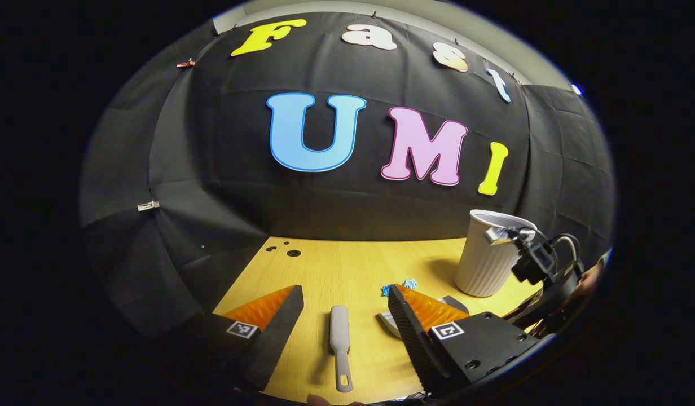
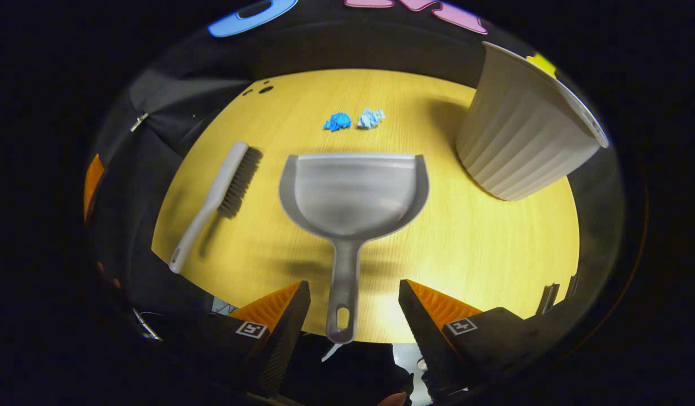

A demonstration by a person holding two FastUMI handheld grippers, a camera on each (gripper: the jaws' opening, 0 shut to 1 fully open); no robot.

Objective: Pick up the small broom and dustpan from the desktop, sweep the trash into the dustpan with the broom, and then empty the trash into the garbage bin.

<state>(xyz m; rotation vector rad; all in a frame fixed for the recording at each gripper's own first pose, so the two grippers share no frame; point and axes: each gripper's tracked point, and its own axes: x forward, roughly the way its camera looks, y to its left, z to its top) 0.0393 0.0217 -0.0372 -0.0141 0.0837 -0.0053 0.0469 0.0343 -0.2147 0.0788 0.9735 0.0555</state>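
Here both grippers are wide open and hold nothing. The broom lies between the left gripper fingers; the dustpan handle lies between the right gripper fingers. Closing crooked could push each handle away. The trash sits beyond the dustpan.

Bare desk lies right of the dustpan, up to the bin at far right. The broom blocks the left.

A yellow wooden desktop stands against the booth's black cloth wall.
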